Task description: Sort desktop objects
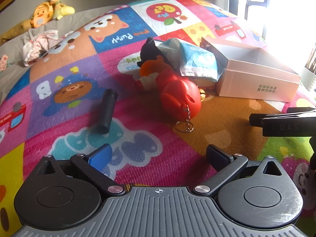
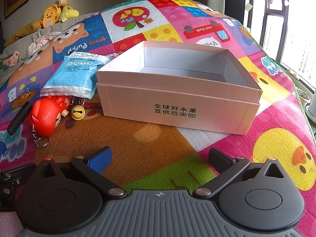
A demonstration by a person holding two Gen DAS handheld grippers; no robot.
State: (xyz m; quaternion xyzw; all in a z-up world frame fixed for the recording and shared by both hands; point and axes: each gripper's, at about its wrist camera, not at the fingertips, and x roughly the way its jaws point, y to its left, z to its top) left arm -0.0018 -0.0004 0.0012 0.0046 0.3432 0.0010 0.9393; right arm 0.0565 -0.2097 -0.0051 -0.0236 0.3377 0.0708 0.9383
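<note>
A red toy figure with a keychain [image 1: 173,90] lies on the colourful play mat [image 1: 79,83], in front of my open, empty left gripper [image 1: 158,156]. A black cylinder [image 1: 107,110] lies to its left. A blue-and-white packet [image 1: 197,61] leans behind it, next to an open white cardboard box [image 1: 256,81]. In the right wrist view the box [image 2: 177,102] stands straight ahead of my open, empty right gripper [image 2: 160,158]; its inside looks empty. The packet [image 2: 75,77], red toy [image 2: 47,116], a yellow bell [image 2: 78,112] and the cylinder [image 2: 18,118] lie to the left.
Plush toys [image 1: 49,9] and crumpled clothes [image 1: 39,45] lie on grey bedding at the far left. A bright window [image 2: 286,29] is on the right. The right gripper's body [image 1: 284,122] shows at the right edge of the left wrist view.
</note>
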